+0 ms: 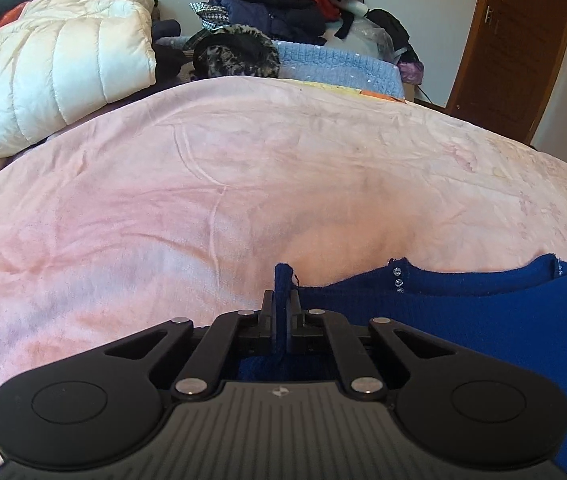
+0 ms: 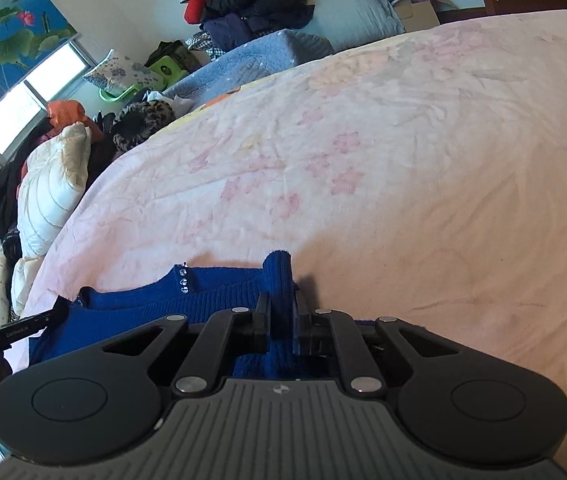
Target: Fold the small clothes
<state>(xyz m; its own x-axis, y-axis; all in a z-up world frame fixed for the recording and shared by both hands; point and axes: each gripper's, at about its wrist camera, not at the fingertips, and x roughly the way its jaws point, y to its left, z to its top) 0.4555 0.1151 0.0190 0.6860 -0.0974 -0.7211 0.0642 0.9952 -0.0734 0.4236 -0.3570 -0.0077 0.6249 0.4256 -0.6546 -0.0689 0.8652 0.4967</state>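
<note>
Both tools clamped on blue knit top (image 1: 463, 320): left tool (image 1: 282, 312) pinches one shoulder edge, right tool (image 2: 281, 316) the other. Garment lies on pink bedspread (image 1: 203, 200), stretched between tools, neckline ahead. Grasp step done; next likely lift together, fold forward evenly.

Black tongs (image 1: 282, 304) with silver rivets, round side discs, grey ribbed base.
</note>
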